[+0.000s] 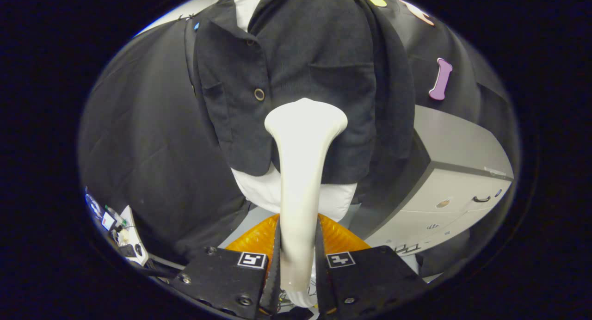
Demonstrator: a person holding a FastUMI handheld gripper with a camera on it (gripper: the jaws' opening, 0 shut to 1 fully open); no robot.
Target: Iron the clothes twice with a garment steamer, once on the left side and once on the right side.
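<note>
Clearly the gripper [298,260] has both fingers clamped on the garment steamer [303,172], whose head sits against the dark jacket [305,65] near its lower hem, right of the buttons, so one pass seems underway; how much is left cannot be told.

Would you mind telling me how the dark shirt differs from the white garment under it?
The dark shirt is the outer layer, with buttons and a chest pocket; the white garment is plain and peeks out at collar and hem. The shirt ends higher; the white garment hangs lower. Both hang together ahead of the steamer, which the tool grips.
</note>
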